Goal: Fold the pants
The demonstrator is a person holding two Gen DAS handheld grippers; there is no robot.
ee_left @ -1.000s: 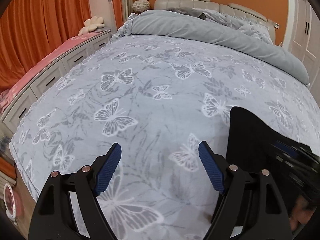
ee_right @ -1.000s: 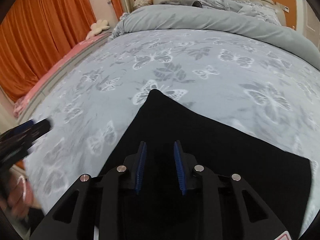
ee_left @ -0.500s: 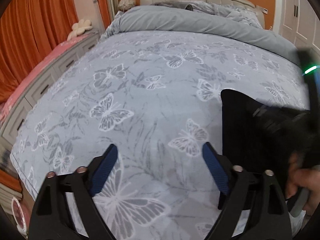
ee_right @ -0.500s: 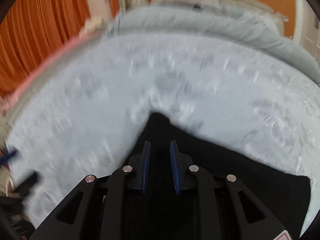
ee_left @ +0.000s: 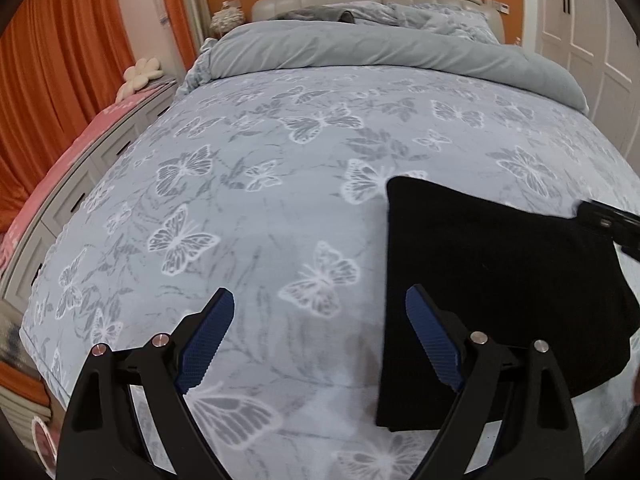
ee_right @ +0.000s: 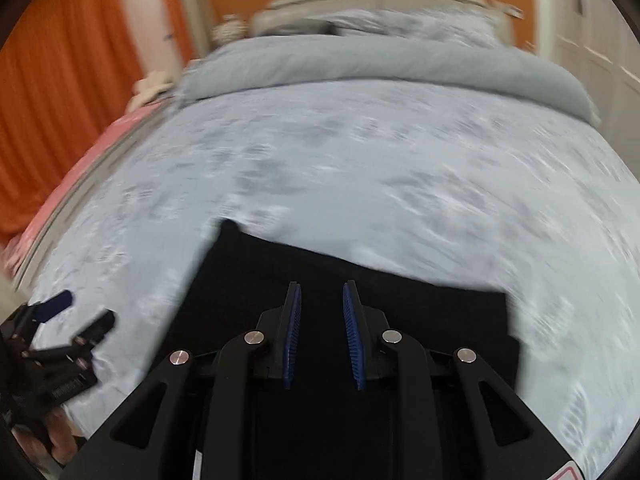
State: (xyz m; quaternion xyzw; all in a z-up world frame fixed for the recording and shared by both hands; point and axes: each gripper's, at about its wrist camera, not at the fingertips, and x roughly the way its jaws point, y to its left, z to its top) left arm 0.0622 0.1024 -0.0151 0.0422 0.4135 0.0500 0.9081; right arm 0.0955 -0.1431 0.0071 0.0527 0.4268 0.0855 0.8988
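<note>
The black pants (ee_left: 500, 280) are laid flat on the bed (ee_left: 280, 160), near its close edge. They are already folded into a small, neat block. The long side of the block seems to run from the close edge toward the pillows, but this cannot be told for sure in the bent pictures.

The left gripper (ee_left: 320, 332) is held just over the butterfly cover, beside the pants. Its jaws have just been opening and are now spread wide. Nothing is between them. The left edge of the pants is found right by the right-hand jaw, so the pants lie to the right of this gripper.

The right gripper (ee_right: 322, 332) is held over the middle of the pants (ee_right: 360, 300). Its jaws are close together with a small gap left between them, and no cloth is seen pinched there. The picture is blurred, so this is not fully sure.

The right gripper is thought to be the nearer one. If one more fold is wanted, an edge would have to be picked up first, and the left edge could be reached by the left gripper with a small move to the right.
</note>
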